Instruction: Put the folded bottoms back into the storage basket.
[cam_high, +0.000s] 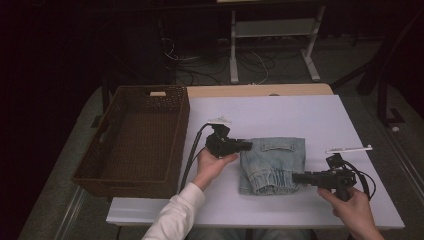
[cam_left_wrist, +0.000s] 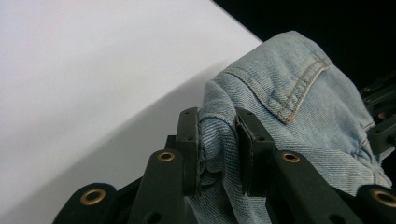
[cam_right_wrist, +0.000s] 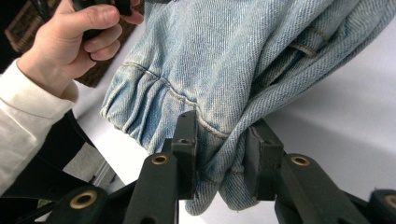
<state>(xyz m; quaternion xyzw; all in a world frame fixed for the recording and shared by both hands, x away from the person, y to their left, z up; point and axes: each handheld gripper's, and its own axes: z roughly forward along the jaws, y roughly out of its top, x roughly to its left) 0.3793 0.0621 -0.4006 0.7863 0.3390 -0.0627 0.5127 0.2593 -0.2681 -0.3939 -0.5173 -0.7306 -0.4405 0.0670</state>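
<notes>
High view, catalogue of contents. Item one: folded light-blue denim garment (cam_high: 272, 165), with a stitched pocket and a gathered cuff, at the middle of the white counter (cam_high: 310, 117), toward its near edge. Left claw (cam_high: 248, 145) clamped on the garment's left edge; in the left gripper view its two black pads pinch a fold of denim (cam_left_wrist: 280, 98) between them, with white surface (cam_left_wrist: 93, 70) behind. Right claw (cam_high: 296, 177) clamped on the garment's near right corner; in the right gripper view (cam_right_wrist: 219, 161) its pads grip a bunched hem of the cloth (cam_right_wrist: 224, 60), which hangs clear above the counter top (cam_right_wrist: 345, 121). Left hand (cam_high: 212, 165) with a white sleeve (cam_high: 175, 215); right hand (cam_high: 352, 207) at the lower right.

Item two: dark brown woven basket (cam_high: 100, 175), rectangular, with cut-out handles, touching the counter's left edge. Item three: thin white strip (cam_high: 349, 148) lying flat near the counter's right side, just beyond the right claw.

Surface: plain white sheet, with a tan strip of wood (cam_high: 260, 90) showing along its far edge. Room: dim, grey floor (cam_high: 345, 65), tangled cables (cam_high: 210, 65) and a white metal frame's legs (cam_high: 272, 30) beyond the counter.
</notes>
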